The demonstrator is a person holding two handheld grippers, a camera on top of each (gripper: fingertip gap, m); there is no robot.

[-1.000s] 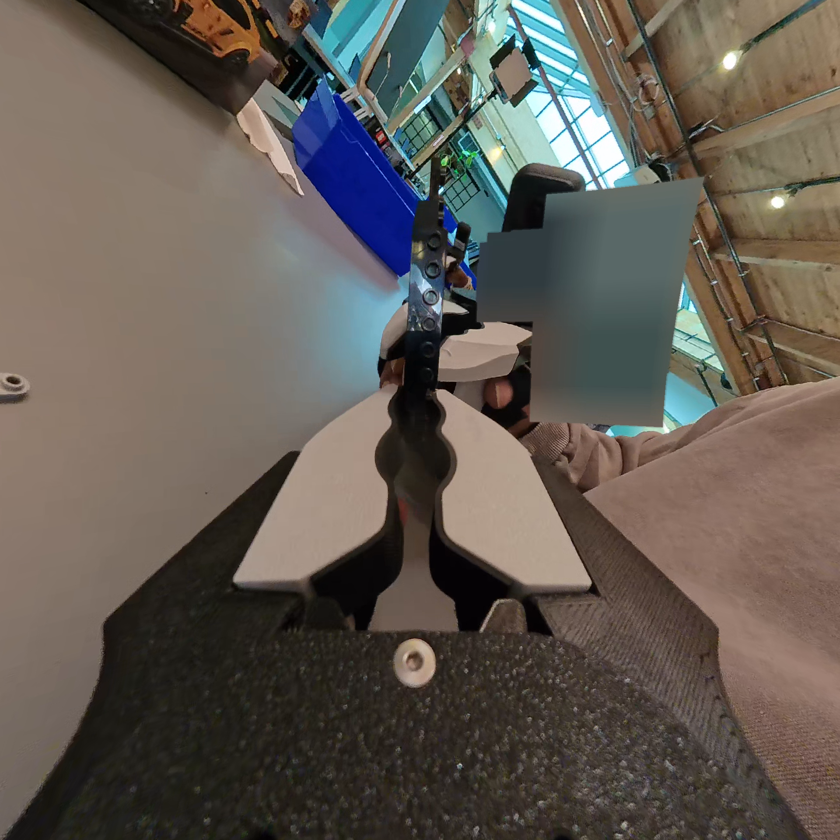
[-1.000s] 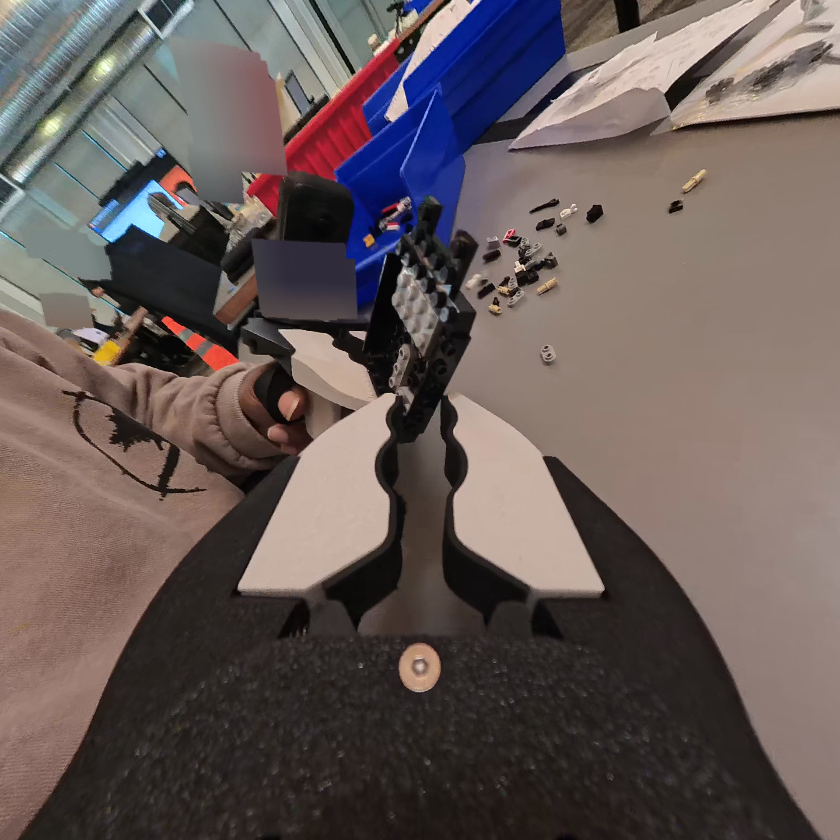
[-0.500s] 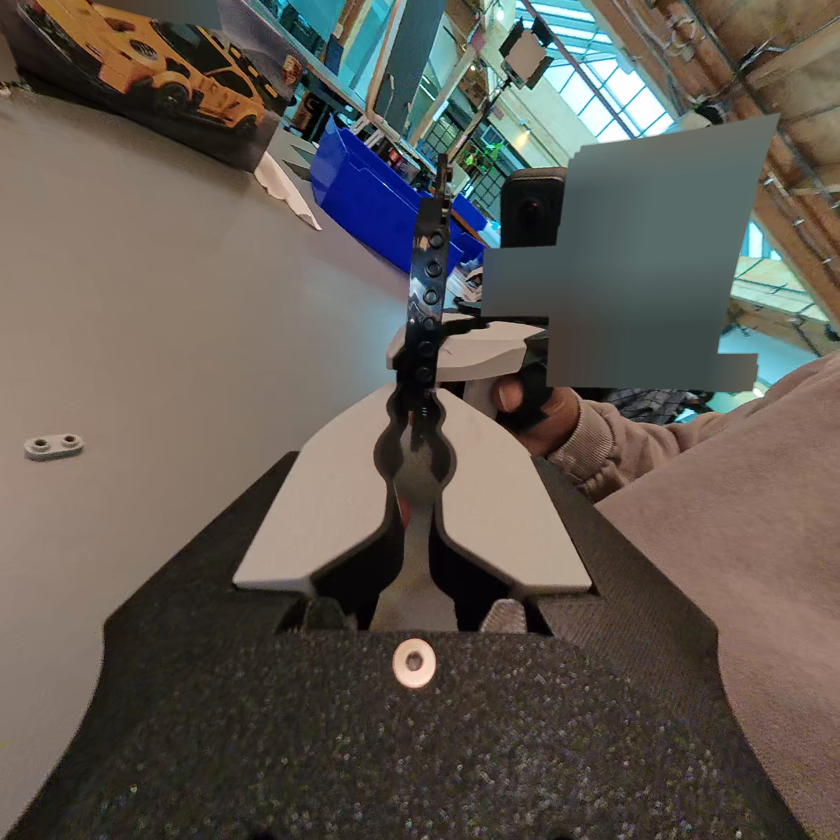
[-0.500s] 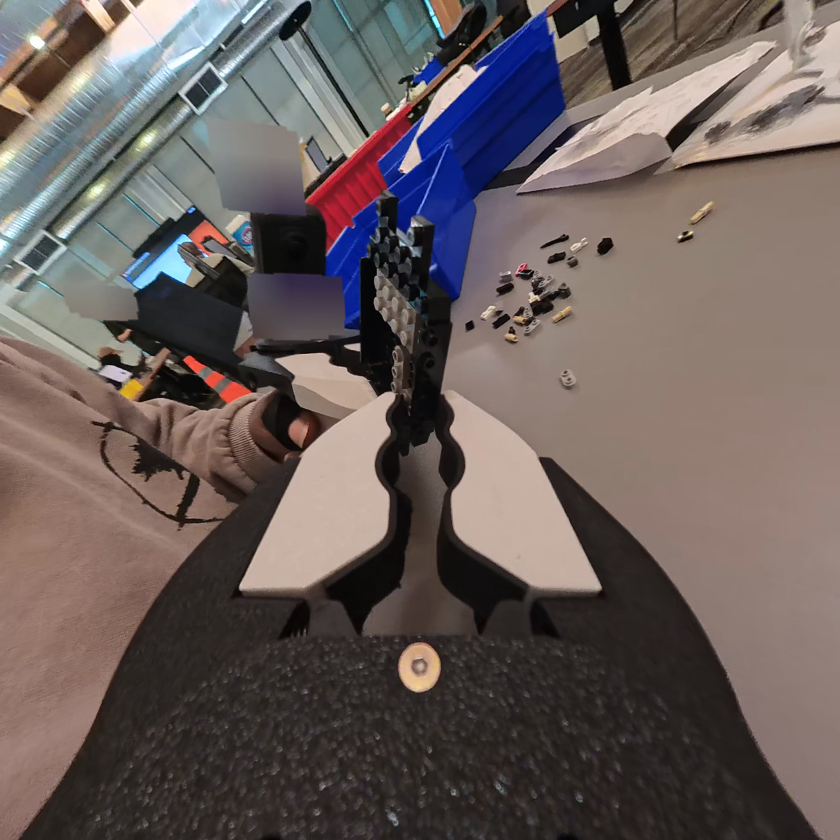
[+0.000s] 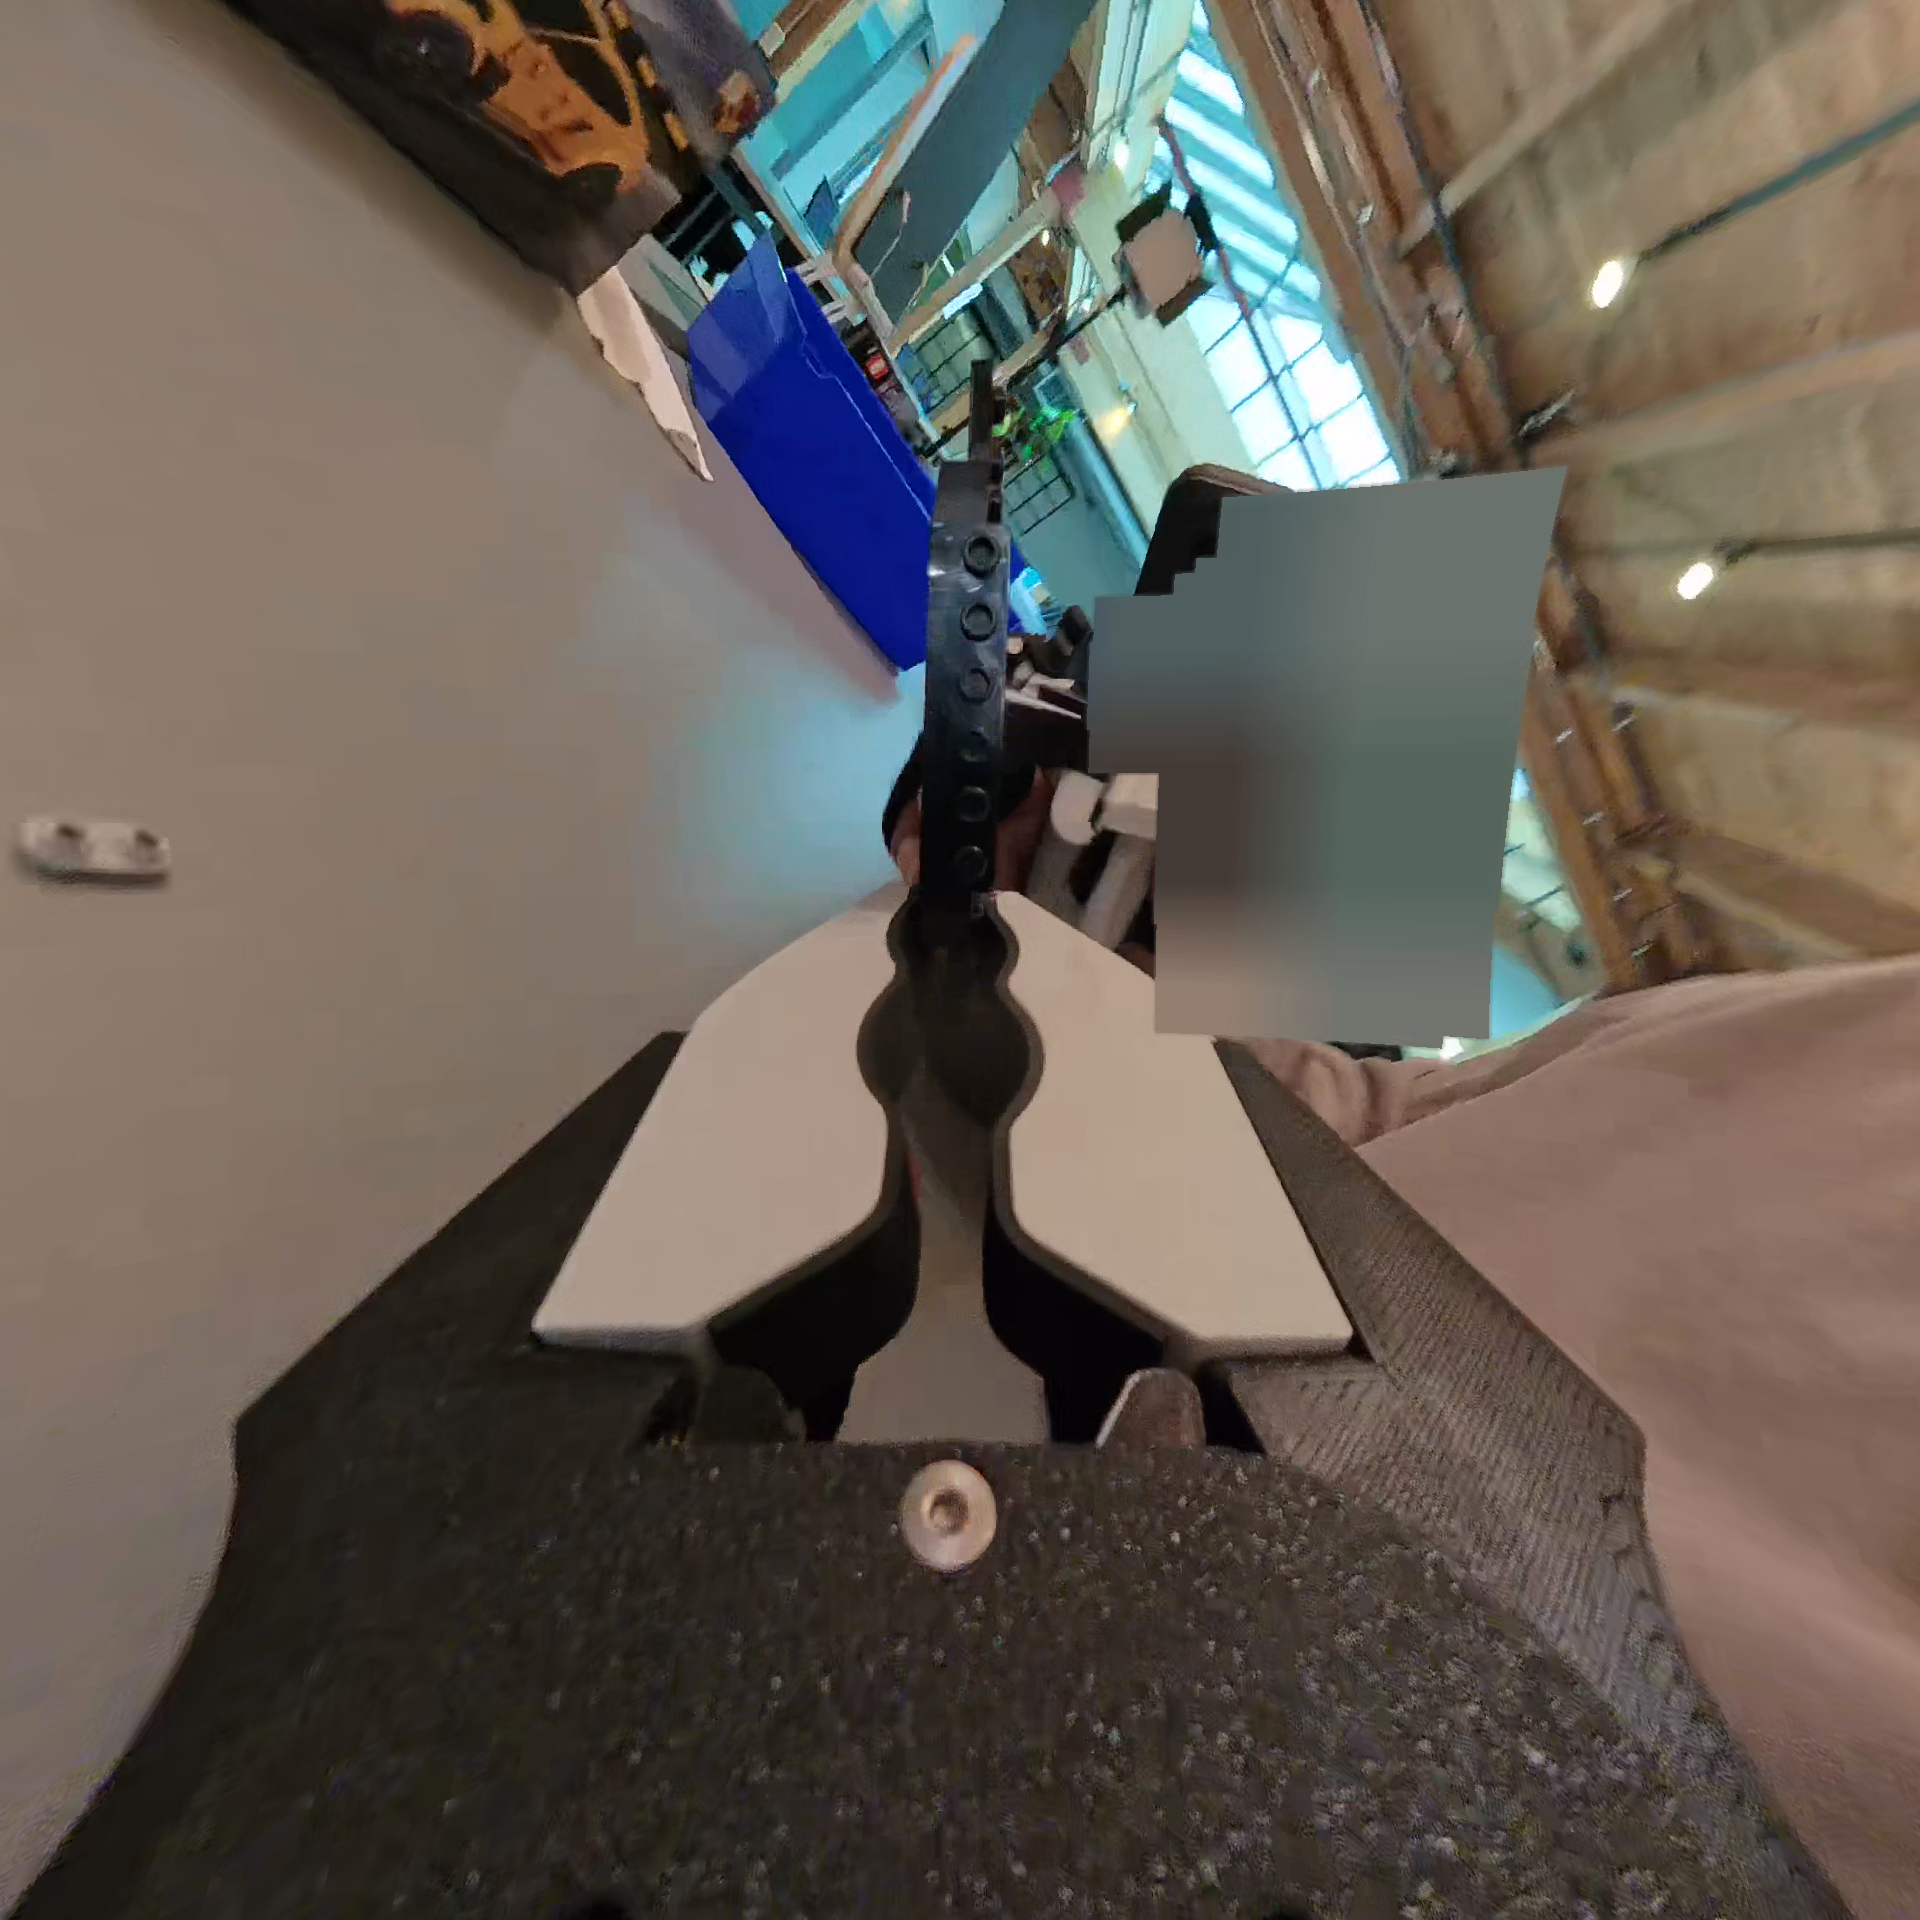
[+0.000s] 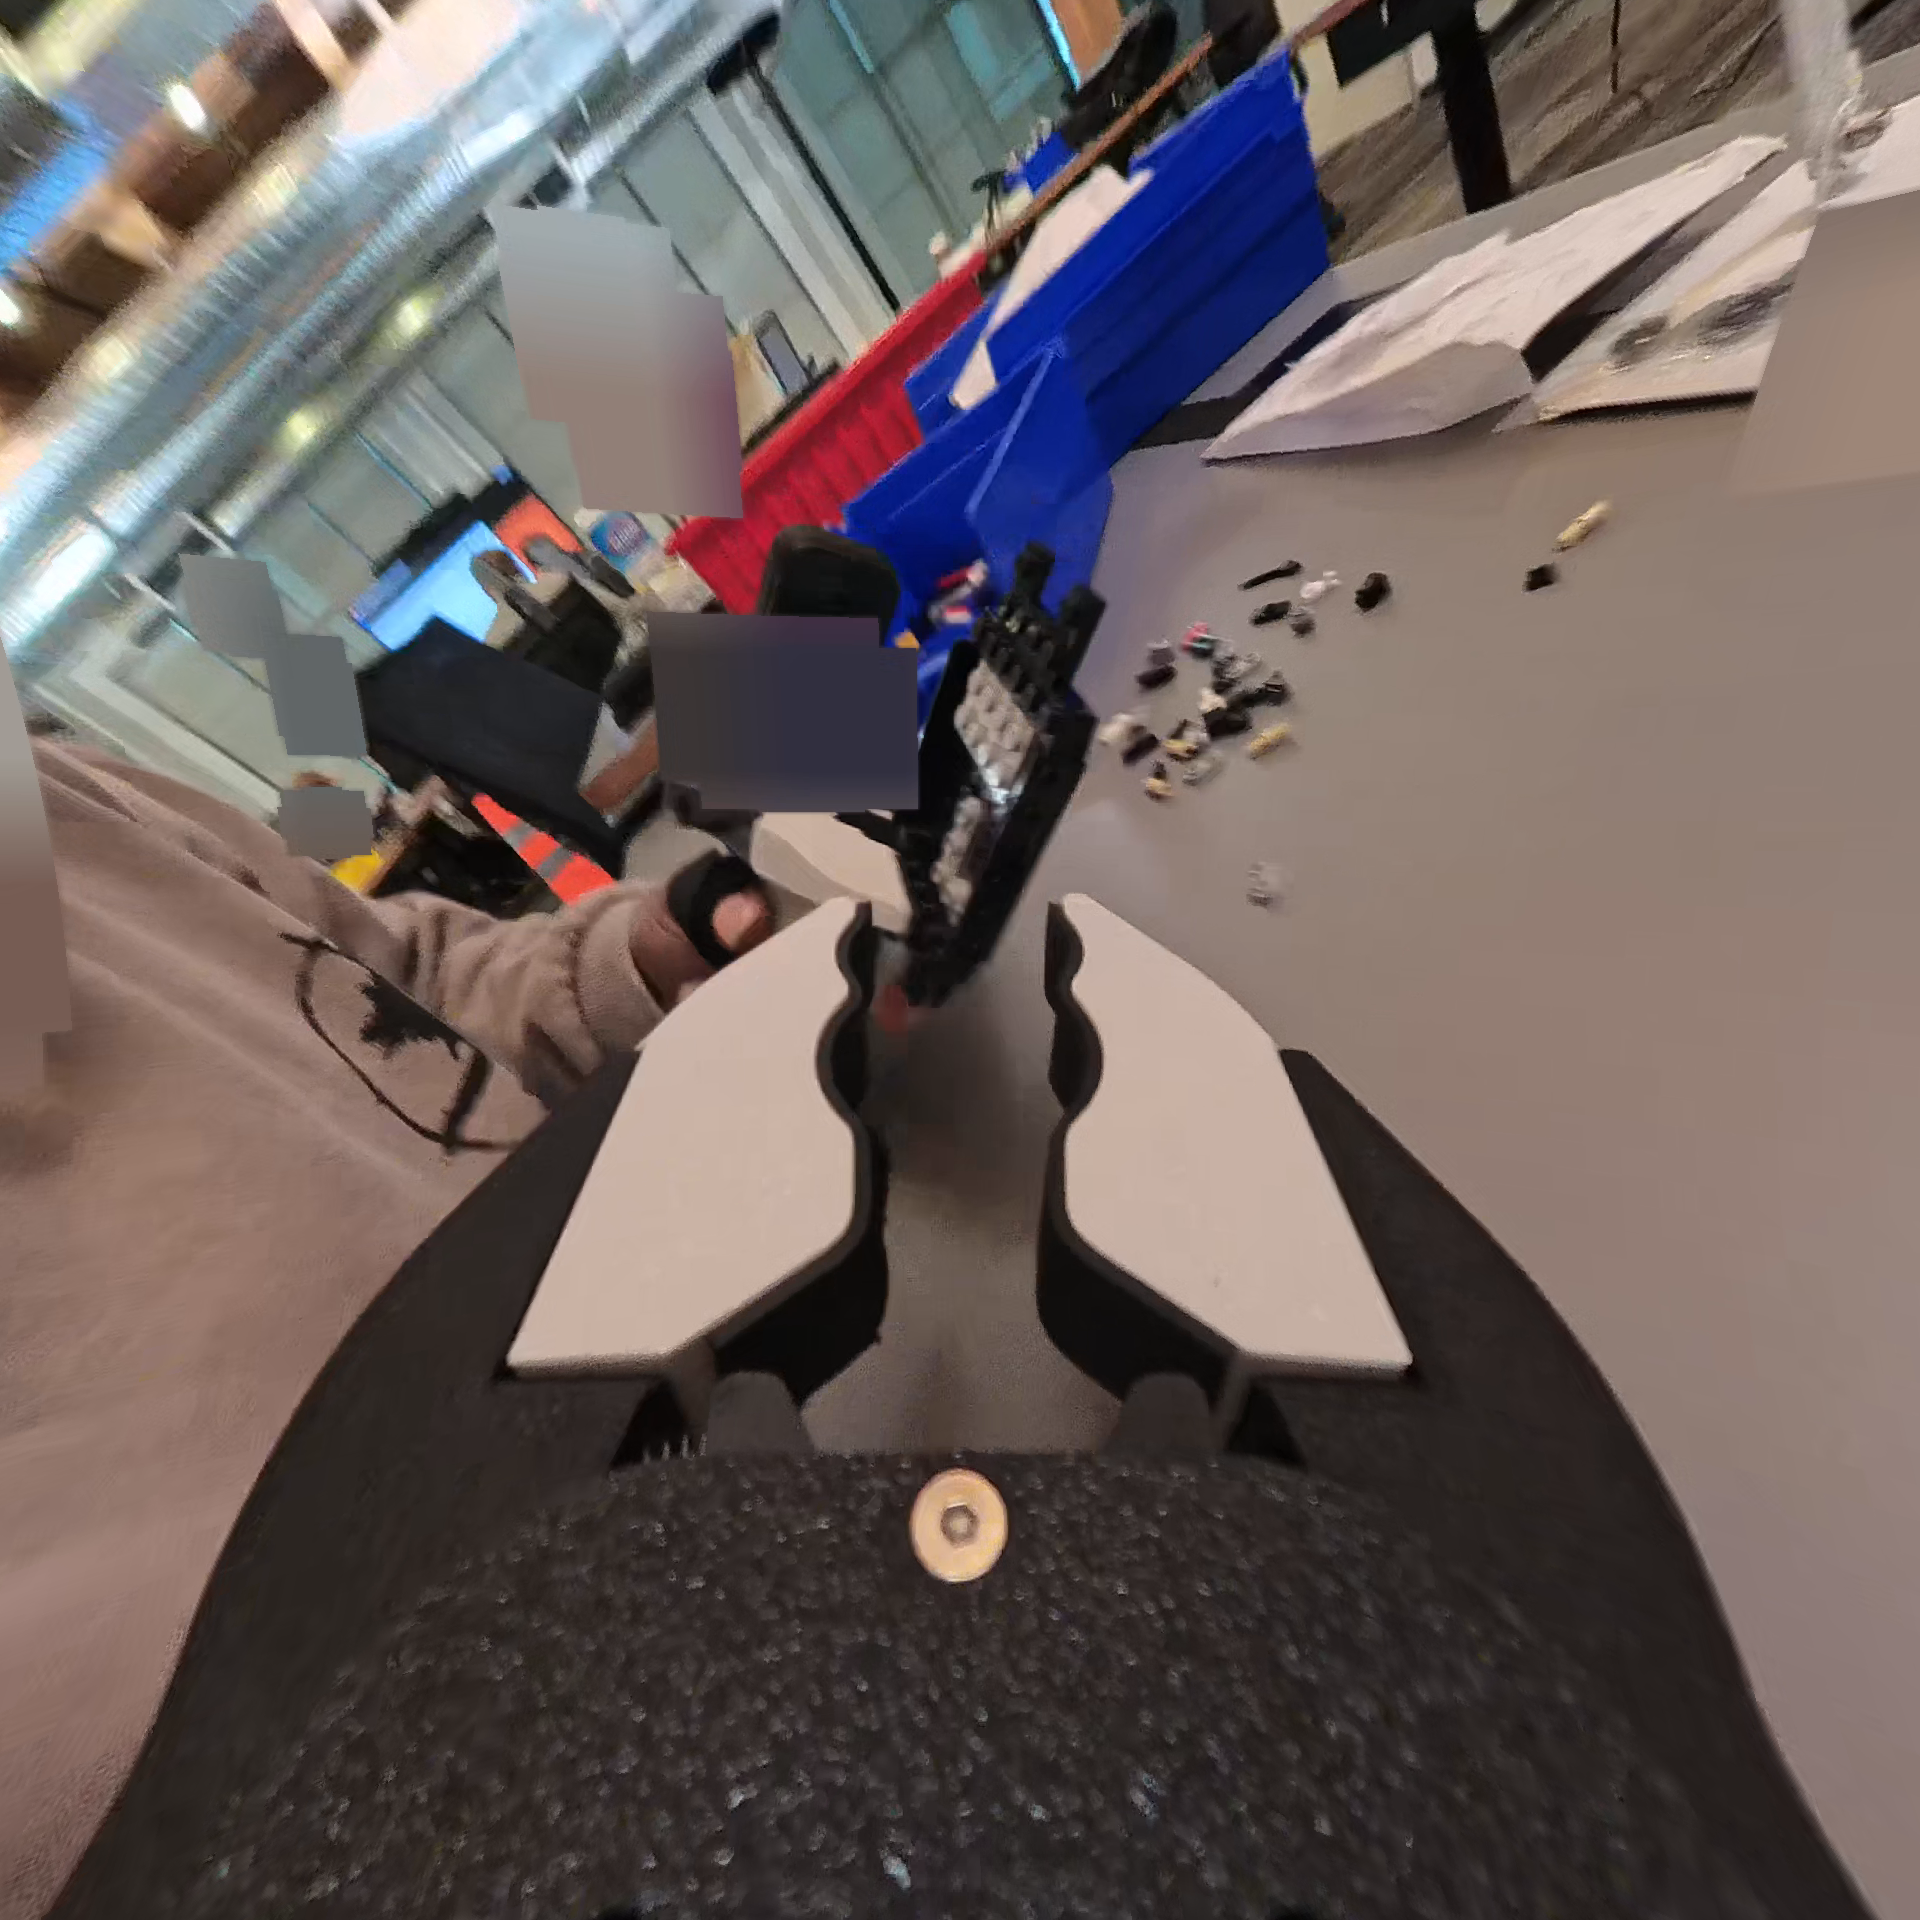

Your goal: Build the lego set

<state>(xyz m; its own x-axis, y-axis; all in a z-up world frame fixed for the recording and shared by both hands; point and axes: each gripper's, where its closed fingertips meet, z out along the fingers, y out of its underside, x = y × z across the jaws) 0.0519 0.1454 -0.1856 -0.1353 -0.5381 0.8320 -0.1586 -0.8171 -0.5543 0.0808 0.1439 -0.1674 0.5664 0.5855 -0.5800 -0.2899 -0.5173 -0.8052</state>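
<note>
Right gripper (image 6: 951, 914) just let go: half a second back its jaws were pinched on the near edge of the lego assembly (image 6: 997, 769), now they stand well apart with the build's lower corner sitting in the gap, close to the left finger (image 6: 717, 1132); contact there is too blurred to call.

Left gripper (image 5: 948, 914) hasn't changed: jaws clamped on the bottom edge of the same assembly (image 5: 966, 717), which I see edge-on there as a black studded plate standing nearly upright above the fingertips. So the build is held off the grey table (image 6: 1558, 935) by my left alone.

My read: a handover or regrip. Right is free, probably to fetch the next part from the loose pile of small pieces (image 6: 1216, 707) to the far right, or to grab the build at a better spot. Risk is the single edge grip; a tall plate stack can lever out if I push studs on without support.

Hard to make out:
- Both views are motion-blurred; stud layout on the grey and black face is mushy.
- In the left view the build hides most of the right gripper; mosaic patches cover the rest.
- Small grey two-hole piece (image 5: 94, 847) lies alone on the table at far left, another tiny grey piece (image 6: 1262, 883) sits near the right finger; types unclear.
- Open instruction booklet (image 6: 1507, 332) at far right, page content unreadable.
- Blue bins (image 6: 1122, 343) behind; contents mostly hidden.
</note>
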